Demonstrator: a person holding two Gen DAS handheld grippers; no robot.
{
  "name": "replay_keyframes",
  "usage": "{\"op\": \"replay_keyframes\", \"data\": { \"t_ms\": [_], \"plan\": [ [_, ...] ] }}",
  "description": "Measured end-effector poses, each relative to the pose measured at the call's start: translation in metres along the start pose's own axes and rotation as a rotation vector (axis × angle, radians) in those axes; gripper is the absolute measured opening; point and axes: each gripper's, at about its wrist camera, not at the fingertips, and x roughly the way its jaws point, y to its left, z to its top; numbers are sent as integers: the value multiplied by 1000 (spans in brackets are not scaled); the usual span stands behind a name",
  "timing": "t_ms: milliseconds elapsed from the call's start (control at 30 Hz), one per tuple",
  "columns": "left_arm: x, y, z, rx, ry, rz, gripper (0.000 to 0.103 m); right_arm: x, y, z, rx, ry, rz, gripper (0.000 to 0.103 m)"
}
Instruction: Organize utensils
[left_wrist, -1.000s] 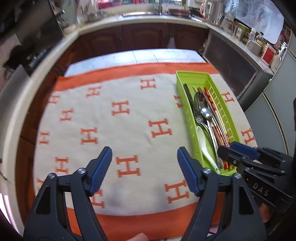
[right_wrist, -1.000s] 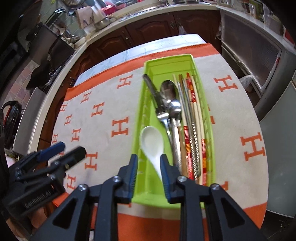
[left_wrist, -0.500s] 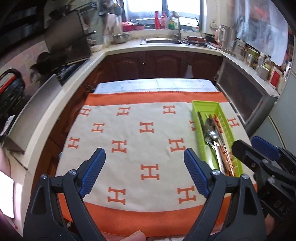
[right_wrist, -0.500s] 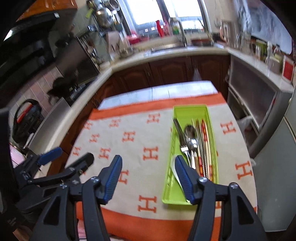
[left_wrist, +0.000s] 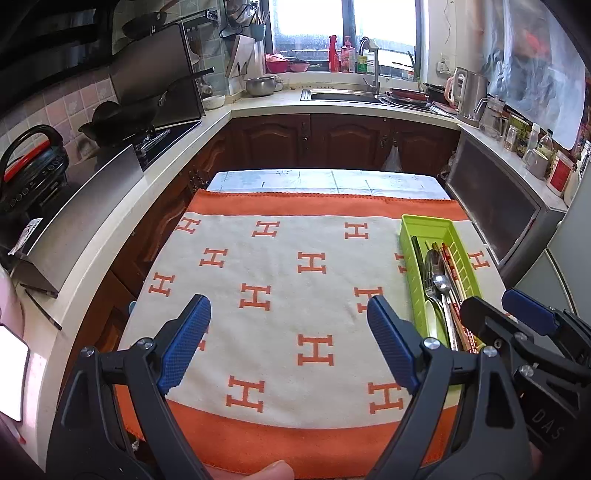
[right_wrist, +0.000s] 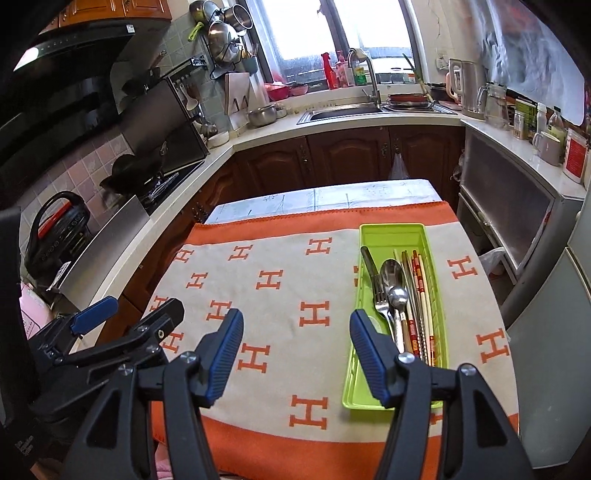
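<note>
We see the bench (left_wrist: 280, 177) covered by a cream cloth (left_wrist: 280, 295) with orange H marks and an orange border. A lime green tray (right_wrist: 432, 243) lies lengthwise on the cloth's right side, near the right edge. Inside the tray we see the utensils lying lengthwise: a dark-handled piece (right_wrist: 367, 260) on the left, a fork (right_wrist: 380, 306), a large metal spoon (right_wrist: 392, 271), a smaller metal spoon (right_wrist: 398, 295) overlapping it, and chopsticks (right_wrist: 421, 295) along the right wall. In the left view a white spoon (left_wrist: 430, 321) shows at the tray's near end.

Our left tool (left_wrist: 288, 336) hangs above the cloth's near middle, jaws wide apart, holding nothing. Our right tool (right_wrist: 295, 350) is also spread wide and empty, its right finger overlapping the tray's near left part in view, its left finger over bare cloth. Neither tool touches a utensil.
</note>
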Motion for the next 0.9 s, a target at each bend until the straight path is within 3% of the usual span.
{"op": "replay_keyframes", "data": {
  "t_ms": [900],
  "plan": [
    [23,3,2,-4,43,17,85,18,4,2,7,51,-16,60]
  ]
}}
